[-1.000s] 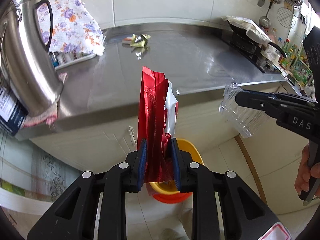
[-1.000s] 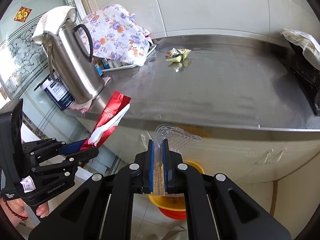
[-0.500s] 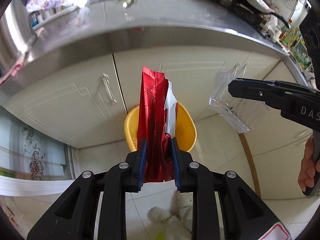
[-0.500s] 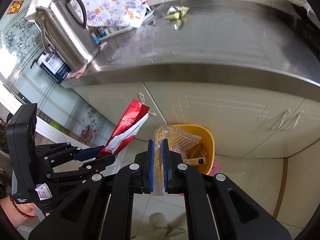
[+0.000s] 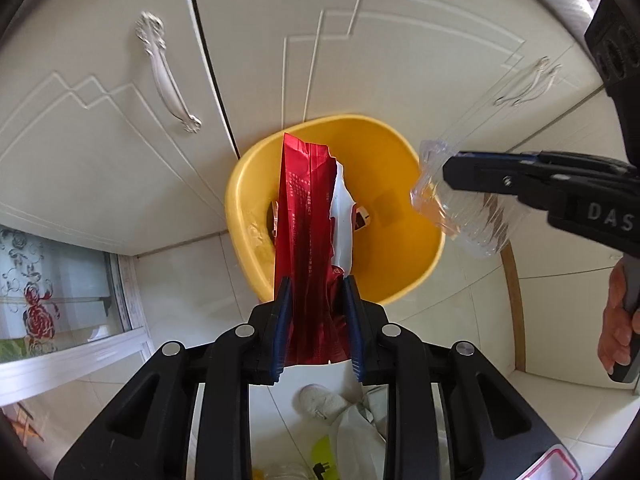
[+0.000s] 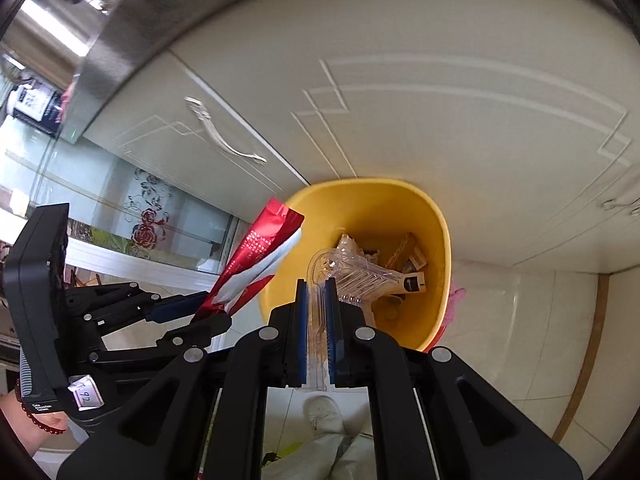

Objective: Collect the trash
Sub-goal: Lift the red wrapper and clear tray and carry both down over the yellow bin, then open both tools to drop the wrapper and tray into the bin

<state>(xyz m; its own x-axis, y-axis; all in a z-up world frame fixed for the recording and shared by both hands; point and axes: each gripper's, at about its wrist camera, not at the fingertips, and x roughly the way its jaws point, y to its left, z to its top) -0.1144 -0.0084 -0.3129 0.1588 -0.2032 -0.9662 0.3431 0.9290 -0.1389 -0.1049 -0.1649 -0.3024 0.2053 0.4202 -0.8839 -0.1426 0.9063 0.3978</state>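
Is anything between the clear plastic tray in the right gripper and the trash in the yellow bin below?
Nothing. In the right wrist view the clear plastic tray hangs over the yellow bin's open mouth, with only air above the trash inside.

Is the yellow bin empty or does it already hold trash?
Not empty. The right wrist view shows small boxes and wrappers at the bottom of the yellow bin. How full it is beyond that, cannot tell.

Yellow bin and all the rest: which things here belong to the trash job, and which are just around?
Part of the job:
left gripper holding red wrapper
right gripper holding clear plastic tray
yellow bin

Just around:
cabinet doors
kettle
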